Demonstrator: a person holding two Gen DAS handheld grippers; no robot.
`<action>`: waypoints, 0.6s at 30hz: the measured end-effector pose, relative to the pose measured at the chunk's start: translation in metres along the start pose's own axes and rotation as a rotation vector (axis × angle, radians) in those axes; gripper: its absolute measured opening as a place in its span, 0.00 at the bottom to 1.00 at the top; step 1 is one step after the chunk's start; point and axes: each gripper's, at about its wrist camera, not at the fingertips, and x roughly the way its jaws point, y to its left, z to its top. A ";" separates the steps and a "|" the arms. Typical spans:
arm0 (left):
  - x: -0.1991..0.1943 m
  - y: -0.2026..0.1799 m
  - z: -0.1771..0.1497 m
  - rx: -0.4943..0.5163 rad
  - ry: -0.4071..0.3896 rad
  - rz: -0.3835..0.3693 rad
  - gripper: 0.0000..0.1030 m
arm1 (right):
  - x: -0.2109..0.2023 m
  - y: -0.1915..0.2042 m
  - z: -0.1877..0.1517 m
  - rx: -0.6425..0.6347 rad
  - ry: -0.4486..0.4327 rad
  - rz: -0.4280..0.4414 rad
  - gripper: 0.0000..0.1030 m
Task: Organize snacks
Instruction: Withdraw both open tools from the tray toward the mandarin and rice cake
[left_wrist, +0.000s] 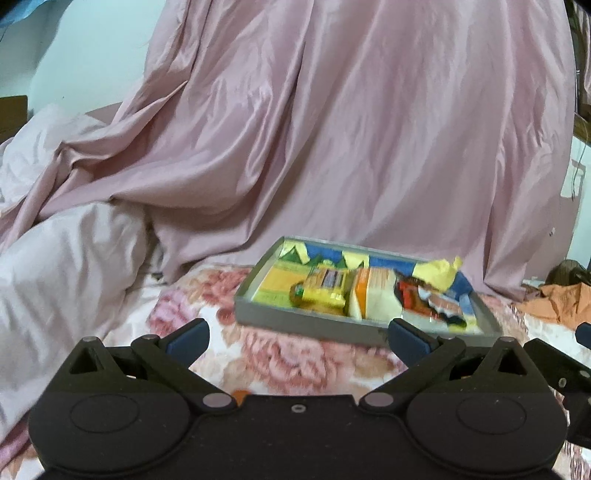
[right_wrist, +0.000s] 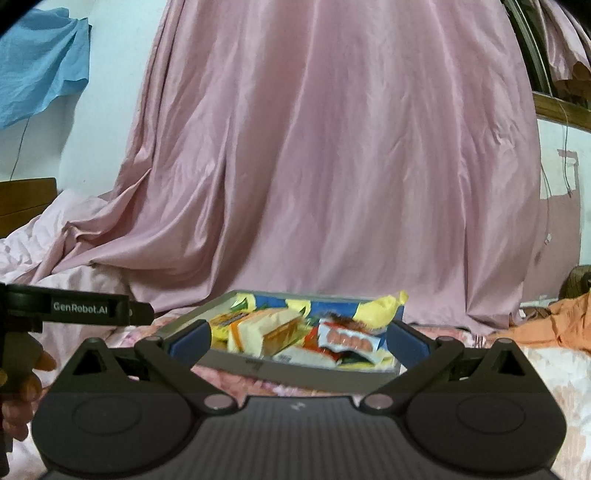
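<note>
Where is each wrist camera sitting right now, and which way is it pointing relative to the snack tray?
Left wrist: sits behind the open left gripper, low over the floral bedspread, facing the grey tray ahead and to the right; part of the right gripper shows at the right edge.
Right wrist: sits behind the open right gripper, facing the tray nearly head-on; the left gripper's body and the person's hand show at left.
Shared: tray of snacks, pink curtain, orange cloth.
</note>
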 end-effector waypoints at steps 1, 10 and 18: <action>-0.003 0.002 -0.005 0.001 0.005 0.001 0.99 | -0.004 0.002 -0.003 0.003 0.004 0.000 1.00; -0.028 0.022 -0.055 0.025 0.067 0.030 0.99 | -0.034 0.018 -0.044 0.003 0.087 -0.020 1.00; -0.037 0.035 -0.097 0.056 0.138 0.038 0.99 | -0.049 0.033 -0.070 0.004 0.169 -0.006 1.00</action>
